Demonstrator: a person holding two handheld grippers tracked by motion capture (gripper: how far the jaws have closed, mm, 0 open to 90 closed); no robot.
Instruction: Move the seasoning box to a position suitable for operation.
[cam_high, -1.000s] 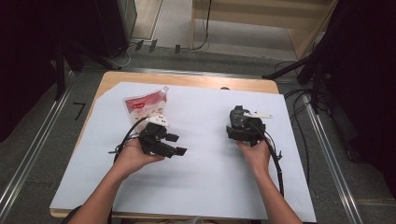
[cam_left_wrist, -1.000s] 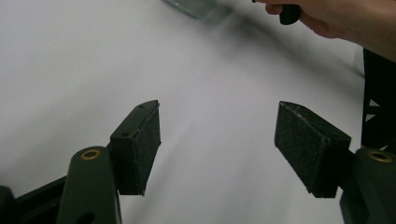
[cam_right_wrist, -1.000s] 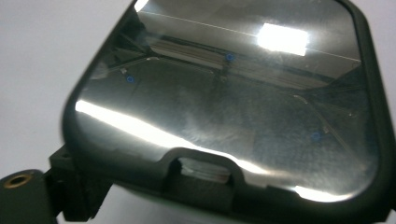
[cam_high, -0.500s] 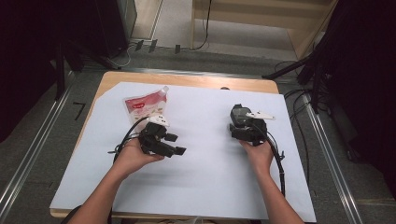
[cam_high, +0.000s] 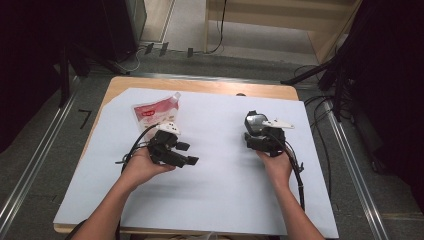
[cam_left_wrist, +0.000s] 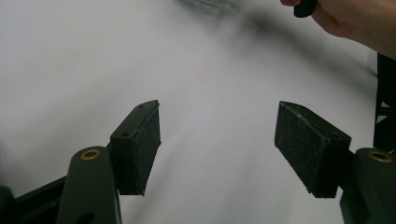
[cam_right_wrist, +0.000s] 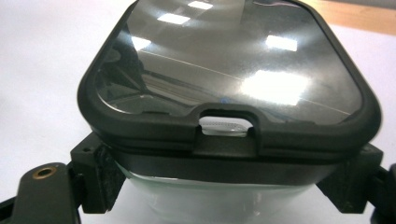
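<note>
**Ana:** Across the table (cam_high: 210, 90), a white sheet (cam_high: 215, 190) covers nearly everything. Where does the work sit?

**Ben:** At three o'clock from centre. The right gripper (cam_high: 257, 131) pinches a glass container (cam_right_wrist: 224, 196) with a dark, round-cornered lid (cam_right_wrist: 224, 65), one jaw on each side wall just under the rim.

**Ana:** And the other hand?

**Ben:** The left gripper (cam_high: 187, 154) hangs at nine o'clock, jaws spread wide over bare paper, pads (cam_left_wrist: 306, 144) rough and gritty. It points toward three o'clock, at the container, which lies well apart.

**Ana:** Anything closer to it?

**Ben:** A red-and-white spouted pouch (cam_high: 155, 112), soft and glossy, lies flat at eleven o'clock just beyond it, long axis running toward one o'clock.

**Ana:** So the left is nearer the pouch?

**Ben:** Clearly. The lid looks slick and mirrors the ceiling lights, with a small tab notch (cam_right_wrist: 225, 125) facing the camera.
</note>
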